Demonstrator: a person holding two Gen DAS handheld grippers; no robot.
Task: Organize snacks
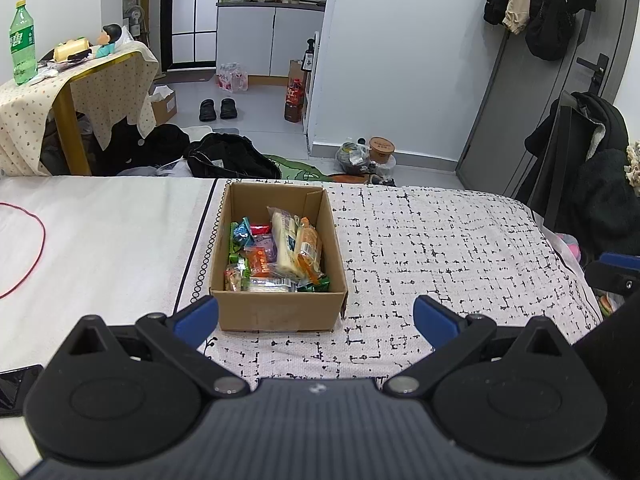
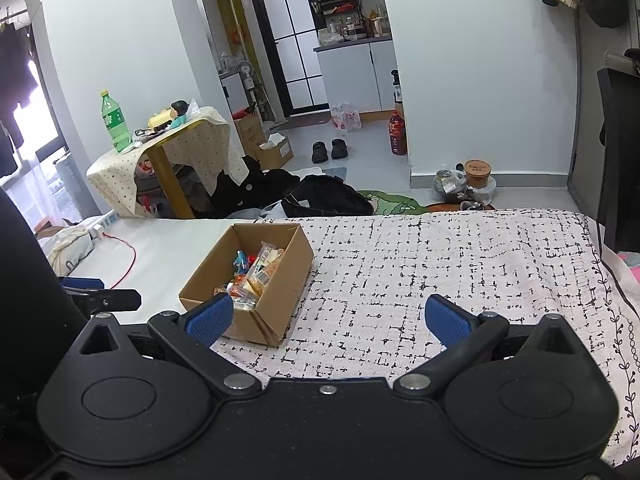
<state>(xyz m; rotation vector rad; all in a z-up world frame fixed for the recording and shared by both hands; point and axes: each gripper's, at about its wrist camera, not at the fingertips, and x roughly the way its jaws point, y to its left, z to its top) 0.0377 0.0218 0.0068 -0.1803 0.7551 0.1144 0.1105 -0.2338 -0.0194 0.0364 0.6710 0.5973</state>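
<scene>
An open brown cardboard box (image 1: pixel 276 312) sits on the black-and-white patterned bedspread (image 1: pixel 440 240), filled with colourful wrapped snack packets (image 1: pixel 276 252). The left gripper (image 1: pixel 316 316) hovers just before the box's near wall, blue-padded fingers spread wide, holding nothing. The right gripper (image 2: pixel 326 318) hangs to the box's right, equally wide and empty.

A patterned bed (image 1: pixel 440 240) carries a snack-filled cardboard box (image 1: pixel 276 314).

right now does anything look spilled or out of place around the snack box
Nothing stands out. The snacks all sit inside the cardboard box, which stands upright on the patterned blanket; no packets lie loose around it.
</scene>
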